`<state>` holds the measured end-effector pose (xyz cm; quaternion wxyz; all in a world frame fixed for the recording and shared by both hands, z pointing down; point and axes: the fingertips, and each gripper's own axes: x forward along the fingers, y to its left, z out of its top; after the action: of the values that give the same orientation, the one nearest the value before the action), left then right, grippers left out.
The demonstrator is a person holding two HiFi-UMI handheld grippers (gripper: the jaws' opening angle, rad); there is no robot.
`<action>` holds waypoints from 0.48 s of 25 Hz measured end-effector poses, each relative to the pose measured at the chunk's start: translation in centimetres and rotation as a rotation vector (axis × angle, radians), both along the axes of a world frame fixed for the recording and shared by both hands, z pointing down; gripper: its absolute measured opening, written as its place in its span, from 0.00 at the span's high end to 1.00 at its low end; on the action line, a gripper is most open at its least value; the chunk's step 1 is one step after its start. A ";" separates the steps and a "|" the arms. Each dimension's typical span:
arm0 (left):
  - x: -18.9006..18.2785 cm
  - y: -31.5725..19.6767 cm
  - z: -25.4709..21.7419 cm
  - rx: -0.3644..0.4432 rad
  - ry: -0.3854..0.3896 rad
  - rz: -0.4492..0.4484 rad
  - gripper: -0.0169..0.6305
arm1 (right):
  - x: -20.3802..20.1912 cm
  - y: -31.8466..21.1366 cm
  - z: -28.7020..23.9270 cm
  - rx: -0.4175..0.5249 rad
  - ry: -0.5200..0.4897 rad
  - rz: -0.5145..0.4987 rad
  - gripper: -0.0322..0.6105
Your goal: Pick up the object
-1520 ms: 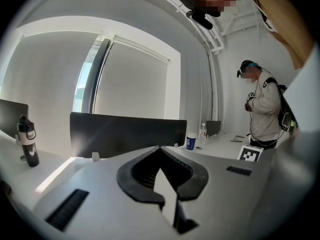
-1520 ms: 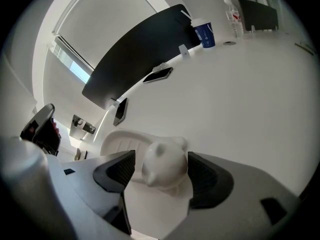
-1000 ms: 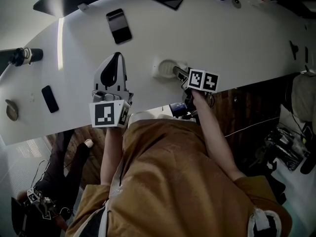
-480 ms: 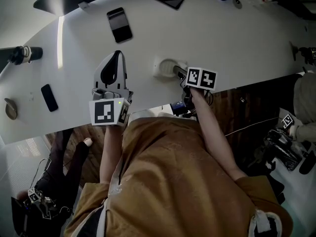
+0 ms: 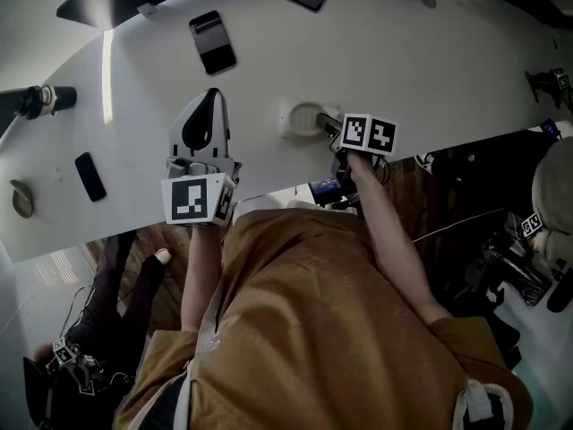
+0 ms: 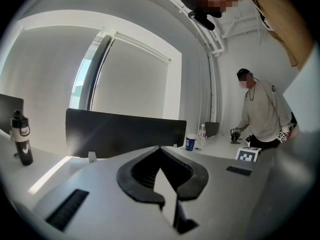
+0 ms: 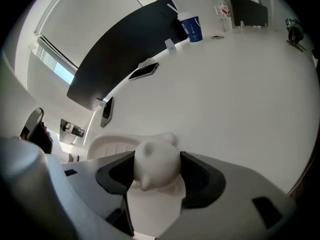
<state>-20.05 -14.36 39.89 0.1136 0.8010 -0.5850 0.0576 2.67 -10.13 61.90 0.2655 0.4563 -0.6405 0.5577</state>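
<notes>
- The white object sits on the white table close to its near edge, just in front of the person, so the right arm reaches it with a short, low stretch
- The right gripper comes in low from the right along the tabletop, which puts one jaw on each flank of the rounded lump
- In the right gripper view the jaws are pressed against both sides of the object, pinching it with no gap showing
- A flat, pale dish-like shape lies just beyond the object on the left; whether it belongs to the object cannot be told
- Whether the object has left the table cannot be told; the grip looks made, and the lift is judged to be what remains
- The left gripper is parked on the table to the left, apart from the object, probably to stay out of the way
- In the left gripper view its jaws are brought together at the tips, with nothing between them
- A phone lies far back on the table, well clear of the grasp
</notes>
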 end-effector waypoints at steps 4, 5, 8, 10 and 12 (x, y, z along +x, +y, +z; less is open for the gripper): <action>0.3 0.3 0.1 0.003 -0.005 -0.006 0.96 | 0.2 0.1 0.0 0.011 -0.029 -0.002 0.52; 0.4 0.4 0.3 -0.005 -0.005 -0.006 0.96 | 0.4 0.2 0.0 0.013 -0.033 0.002 0.52; 0.3 0.7 0.4 -0.021 -0.005 -0.009 0.96 | 0.2 0.2 -0.1 0.026 -0.063 0.016 0.52; 0.3 0.9 0.1 -0.018 -0.011 -0.010 0.96 | -0.1 0.1 -0.3 0.037 -0.105 0.037 0.52; 0.6 0.9 -0.1 -0.009 -0.017 -0.010 0.96 | -0.1 -0.1 -0.6 0.055 -0.141 0.054 0.52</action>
<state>-19.47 -13.41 39.78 0.1126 0.7970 -0.5897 0.0663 2.54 -10.24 61.29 0.1916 0.4402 -0.6602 0.5777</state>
